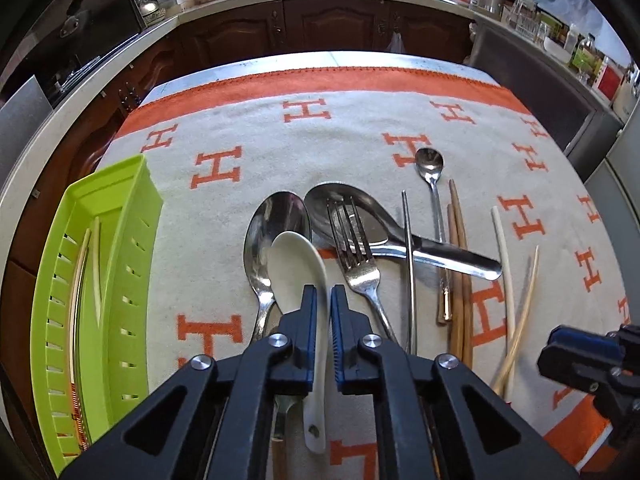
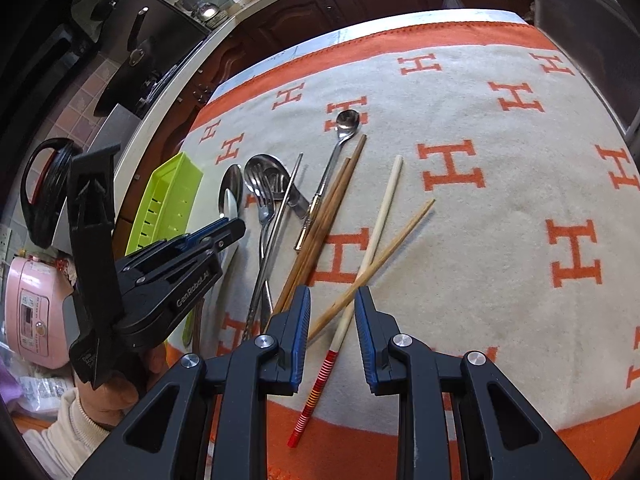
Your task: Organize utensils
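Note:
My left gripper (image 1: 323, 294) is nearly shut around the handle of a white ceramic spoon (image 1: 298, 268), which lies over a steel spoon (image 1: 276, 224). Beside them lie a fork (image 1: 358, 260), a steel ladle spoon (image 1: 384, 232), a metal chopstick (image 1: 410, 264), a small long-handled spoon (image 1: 430, 164), brown chopsticks (image 1: 460, 264), a white chopstick (image 1: 506, 276) and a bamboo chopstick (image 1: 524, 300). The green tray (image 1: 132, 240) at left holds chopsticks. My right gripper (image 2: 332, 300) is open above the crossed white chopstick (image 2: 376, 236) and bamboo chopstick (image 2: 396, 240).
An orange-and-cream H-pattern cloth (image 1: 320, 144) covers the table. Kitchen counters and dark cabinets (image 1: 332, 24) ring the table. A pink rice cooker (image 2: 32, 312) stands at left in the right wrist view. The left gripper (image 2: 224, 230) shows there over the white spoon.

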A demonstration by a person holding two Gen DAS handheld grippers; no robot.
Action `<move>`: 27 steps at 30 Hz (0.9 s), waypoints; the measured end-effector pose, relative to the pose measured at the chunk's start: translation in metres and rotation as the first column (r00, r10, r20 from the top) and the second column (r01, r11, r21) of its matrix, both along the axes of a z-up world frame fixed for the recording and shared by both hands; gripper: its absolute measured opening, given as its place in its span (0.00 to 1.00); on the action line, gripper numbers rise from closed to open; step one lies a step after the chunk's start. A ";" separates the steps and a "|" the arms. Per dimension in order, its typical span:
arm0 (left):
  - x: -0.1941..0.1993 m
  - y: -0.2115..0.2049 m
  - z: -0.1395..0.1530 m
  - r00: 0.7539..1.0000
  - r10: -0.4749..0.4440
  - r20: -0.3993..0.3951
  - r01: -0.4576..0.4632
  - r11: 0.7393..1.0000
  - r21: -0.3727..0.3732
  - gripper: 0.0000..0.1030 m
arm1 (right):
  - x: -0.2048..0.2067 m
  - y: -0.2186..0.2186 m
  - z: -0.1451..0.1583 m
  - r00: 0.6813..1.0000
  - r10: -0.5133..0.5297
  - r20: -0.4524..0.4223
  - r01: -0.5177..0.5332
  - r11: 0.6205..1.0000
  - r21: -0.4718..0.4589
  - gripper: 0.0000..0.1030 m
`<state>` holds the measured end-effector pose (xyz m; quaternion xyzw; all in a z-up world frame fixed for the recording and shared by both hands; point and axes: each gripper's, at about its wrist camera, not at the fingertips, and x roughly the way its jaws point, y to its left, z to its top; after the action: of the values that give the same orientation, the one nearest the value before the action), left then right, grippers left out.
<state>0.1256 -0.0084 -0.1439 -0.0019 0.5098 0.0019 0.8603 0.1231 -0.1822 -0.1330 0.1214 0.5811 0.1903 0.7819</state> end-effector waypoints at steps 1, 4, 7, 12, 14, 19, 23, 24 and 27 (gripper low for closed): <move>0.000 0.002 0.001 1.000 0.000 -0.003 0.000 1.000 -0.024 0.02 | 0.000 0.003 0.001 1.000 0.009 0.002 -0.009 1.000 0.003 0.23; -0.001 0.013 0.006 1.000 0.007 -0.021 -0.009 0.992 -0.122 0.02 | 0.002 0.013 0.003 0.999 0.035 0.013 -0.035 0.999 0.012 0.23; -0.003 0.029 0.008 0.999 0.029 -0.044 -0.039 0.973 -0.228 0.02 | 0.007 0.024 0.004 0.998 0.057 0.018 -0.058 0.998 0.034 0.23; -0.009 0.049 0.016 0.997 0.053 -0.052 -0.068 0.936 -0.346 0.01 | 0.020 0.041 0.000 0.997 0.074 -0.008 -0.073 0.994 0.080 0.22; -0.011 0.054 0.022 0.998 0.055 -0.043 -0.067 0.928 -0.365 0.01 | 0.028 0.049 -0.006 0.997 0.070 -0.026 -0.067 0.994 0.088 0.22; -0.019 0.061 0.043 0.999 0.053 -0.004 -0.051 0.925 -0.377 0.01 | 0.043 0.068 -0.019 0.998 0.048 -0.044 -0.046 0.997 0.058 0.21; -0.029 0.069 0.060 0.998 0.051 0.025 -0.039 0.931 -0.363 0.01 | 0.051 0.083 -0.027 0.998 0.037 -0.045 -0.037 0.999 0.009 0.19; -0.033 0.073 0.066 0.998 0.055 0.035 -0.039 0.933 -0.357 0.01 | 0.053 0.087 -0.029 0.998 0.038 -0.044 -0.038 0.999 -0.008 0.17; -0.042 0.086 0.082 0.996 0.074 0.057 -0.051 0.942 -0.331 0.01 | 0.055 0.096 -0.037 0.998 0.029 -0.055 -0.032 0.998 -0.058 0.10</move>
<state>0.0837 0.0775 -0.0618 -0.1616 0.4730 -0.0559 0.8643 0.1784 -0.0862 -0.1699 0.0946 0.6093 0.1817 0.7660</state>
